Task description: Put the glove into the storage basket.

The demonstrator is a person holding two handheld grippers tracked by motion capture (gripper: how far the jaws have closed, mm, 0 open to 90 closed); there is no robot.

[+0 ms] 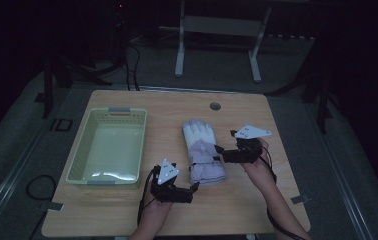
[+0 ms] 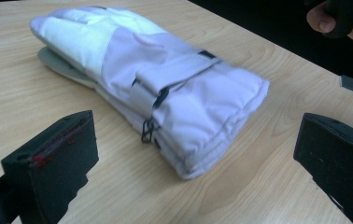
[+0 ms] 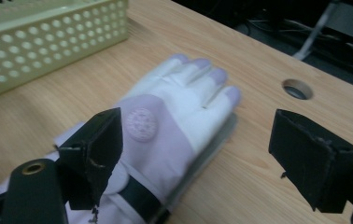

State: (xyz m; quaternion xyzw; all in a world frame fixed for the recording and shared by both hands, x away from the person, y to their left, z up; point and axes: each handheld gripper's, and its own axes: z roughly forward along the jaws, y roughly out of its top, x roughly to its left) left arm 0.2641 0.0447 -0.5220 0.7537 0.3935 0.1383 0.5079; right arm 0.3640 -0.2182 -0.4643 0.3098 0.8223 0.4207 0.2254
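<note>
A padded winter glove [image 1: 202, 150], pale lilac with a white back, lies flat on the wooden worktop [image 1: 257, 200] between the two tongs. In the left gripper view it looks like two gloves stacked, one grey palm edge showing beneath the upper one, with a small black clip hanging at the cuff side.

The left tongs [image 1: 193, 188] sit just short of the glove's cuff end, pointing at it. Their jaws stand wide apart with nothing between the pads; in the left gripper view the cuff [image 2: 212, 121] lies ahead of and between the two black jaws, clear of both.

The right tongs [image 1: 219, 150] are on the opposite side of the glove, at its wrist strap, aimed across it. Their jaws are also spread wide. In the right gripper view the glove's fingers [image 3: 202, 70] stretch away ahead of the jaws, and one jaw overlaps the lilac wrist part in the picture; whether that pad touches the fabric I cannot tell, but the jaws do not clamp it.

Beyond the left tongs, on the far side from the glove, stands a pale green perforated basket [image 1: 79, 160]. A round cable hole [image 1: 215, 106] lies in the worktop past the glove's fingertips.
</note>
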